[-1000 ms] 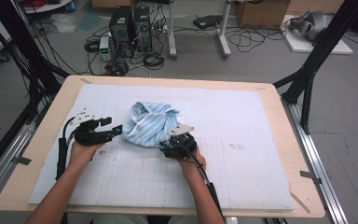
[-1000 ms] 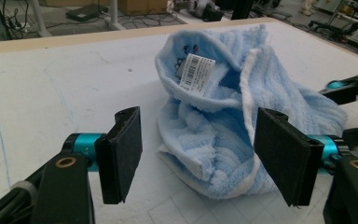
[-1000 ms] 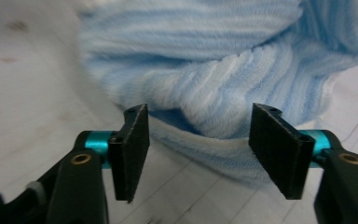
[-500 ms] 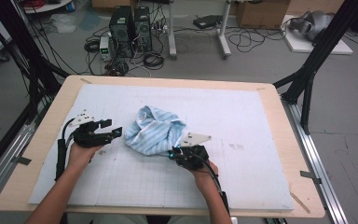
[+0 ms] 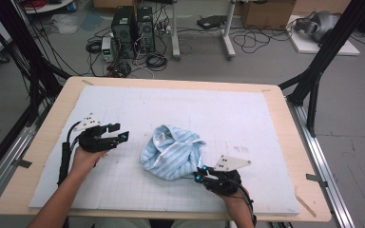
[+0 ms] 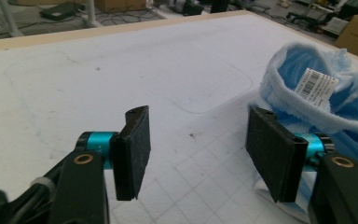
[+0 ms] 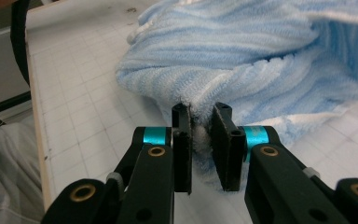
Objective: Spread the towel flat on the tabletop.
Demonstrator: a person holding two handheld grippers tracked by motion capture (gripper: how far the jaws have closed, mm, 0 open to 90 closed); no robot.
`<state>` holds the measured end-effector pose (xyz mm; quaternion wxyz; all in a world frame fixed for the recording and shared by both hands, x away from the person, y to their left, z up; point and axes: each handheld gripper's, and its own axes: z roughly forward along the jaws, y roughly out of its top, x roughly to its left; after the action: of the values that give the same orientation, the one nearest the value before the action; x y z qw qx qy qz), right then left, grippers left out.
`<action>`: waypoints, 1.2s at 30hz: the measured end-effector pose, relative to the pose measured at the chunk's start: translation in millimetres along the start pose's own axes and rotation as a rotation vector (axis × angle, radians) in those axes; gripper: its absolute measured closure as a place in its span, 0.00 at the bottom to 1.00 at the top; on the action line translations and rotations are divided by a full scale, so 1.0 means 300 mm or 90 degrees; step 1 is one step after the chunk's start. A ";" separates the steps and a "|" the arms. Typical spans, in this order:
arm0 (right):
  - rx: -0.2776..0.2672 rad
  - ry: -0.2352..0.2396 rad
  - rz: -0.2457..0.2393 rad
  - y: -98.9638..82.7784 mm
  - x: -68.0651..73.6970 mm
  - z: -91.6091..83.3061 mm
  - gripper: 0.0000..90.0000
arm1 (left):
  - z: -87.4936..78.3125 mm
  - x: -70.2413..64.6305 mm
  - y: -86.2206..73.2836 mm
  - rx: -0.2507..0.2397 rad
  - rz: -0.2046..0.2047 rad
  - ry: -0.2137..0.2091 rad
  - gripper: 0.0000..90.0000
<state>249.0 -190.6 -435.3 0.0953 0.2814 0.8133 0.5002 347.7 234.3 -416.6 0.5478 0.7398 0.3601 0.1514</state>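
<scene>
A crumpled light-blue striped towel (image 5: 173,152) lies on the white gridded mat (image 5: 228,109) near the table's middle front. My right gripper (image 5: 198,177) is at the towel's near right corner. In the right gripper view this gripper (image 7: 201,140) is shut on a fold of the towel's edge (image 7: 242,46); its jaws have just been closing on it. My left gripper (image 5: 120,132) rests left of the towel, pointing at it. It (image 6: 198,154) stands open with nothing between the jaws, which have just been closing a little. The towel (image 6: 326,93) lies just beyond one jaw, its barcode label (image 6: 318,84) showing.
The mat covers a wooden table (image 5: 43,142) with bare rims. Black frame posts (image 5: 313,80) stand at the far corners. Computers and cables (image 5: 133,28) lie on the floor beyond.
My right gripper has pulled toward the near edge and to the right, dragging the towel with it. The left hand has stayed in place.
</scene>
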 end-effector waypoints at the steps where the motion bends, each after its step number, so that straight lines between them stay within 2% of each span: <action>1: -0.002 -0.005 0.003 -0.003 -0.001 -0.009 0.85 | 0.004 -0.009 0.002 0.001 -0.001 -0.014 0.49; 2: -0.011 -0.010 0.007 -0.005 -0.004 -0.023 0.77 | 0.009 -0.020 0.005 0.003 0.004 -0.028 0.53; 3: -0.011 -0.010 0.007 -0.005 -0.004 -0.023 0.77 | 0.015 -0.033 0.009 0.005 0.011 -0.042 0.53; 4: -0.020 -0.014 0.014 -0.004 -0.008 -0.028 0.69 | 0.022 -0.047 0.013 0.007 0.019 -0.053 0.54; 5: -0.040 -0.019 0.031 0.001 -0.016 -0.043 0.63 | 0.029 -0.063 0.016 0.007 0.024 -0.064 0.55; 6: -0.040 -0.019 0.031 0.001 -0.016 -0.043 0.63 | 0.037 -0.077 0.022 0.010 0.030 -0.076 0.55; 7: -0.058 -0.035 0.036 0.005 -0.023 -0.060 0.59 | 0.045 -0.092 0.027 0.014 0.036 -0.088 0.57; 9: -0.064 -0.044 0.041 0.005 -0.026 -0.069 0.57 | 0.064 -0.123 0.039 0.020 0.045 -0.112 0.58; 10: -0.072 -0.052 0.047 0.000 -0.035 -0.084 0.57 | 0.075 -0.138 0.044 0.025 0.051 -0.125 0.62; 12: -0.073 -0.055 0.051 -0.005 -0.037 -0.090 0.57 | 0.101 -0.167 0.051 0.051 0.059 -0.148 0.63; 15: -0.077 -0.063 0.058 -0.023 -0.042 -0.103 0.57 | 0.146 -0.200 0.050 0.086 0.057 -0.159 0.64; 16: -0.078 -0.060 0.064 -0.031 -0.042 -0.108 0.57 | 0.165 -0.210 0.049 0.096 0.050 -0.156 0.58; 19: -0.077 -0.060 0.061 -0.033 -0.043 -0.108 0.56 | 0.208 -0.230 0.048 0.115 0.046 -0.132 0.53; 21: -0.077 -0.060 0.063 -0.034 -0.043 -0.104 0.55 | 0.238 -0.235 0.046 0.134 0.048 -0.113 0.57; 22: -0.078 -0.061 0.064 -0.034 -0.043 -0.100 0.55 | 0.248 -0.236 0.044 0.142 0.054 -0.097 0.68; 23: -0.076 -0.061 0.067 -0.035 -0.042 -0.097 0.54 | 0.253 -0.234 0.045 0.145 0.059 -0.082 0.94; 24: -0.073 -0.063 0.067 -0.034 -0.041 -0.085 0.54 | 0.253 -0.230 0.047 0.134 0.055 -0.076 0.96; 26: -0.069 -0.062 0.066 -0.031 -0.038 -0.078 0.53 | 0.242 -0.216 0.058 0.105 0.029 -0.072 0.96; 30: -0.060 -0.034 0.050 -0.003 -0.024 -0.019 0.50 | 0.215 -0.177 0.077 0.072 0.010 -0.041 0.97; 33: -0.018 -0.015 0.027 0.019 -0.004 0.053 0.50 | 0.199 -0.140 0.088 0.061 -0.009 -0.021 0.97; 34: 0.027 -0.011 0.021 0.022 0.001 0.102 0.58 | 0.195 -0.129 0.092 0.058 -0.013 -0.015 0.97; 35: 0.046 -0.005 0.020 0.021 0.001 0.121 0.64 | 0.190 -0.119 0.094 0.055 -0.015 -0.010 0.97; 36: 0.046 -0.005 0.020 0.021 0.001 0.121 0.64 | 0.186 -0.109 0.096 0.054 -0.017 -0.003 0.97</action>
<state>267.0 -160.7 -447.3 0.0804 0.2989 0.8259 0.4713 369.9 168.3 -404.2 0.5185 0.7581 0.3747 0.1266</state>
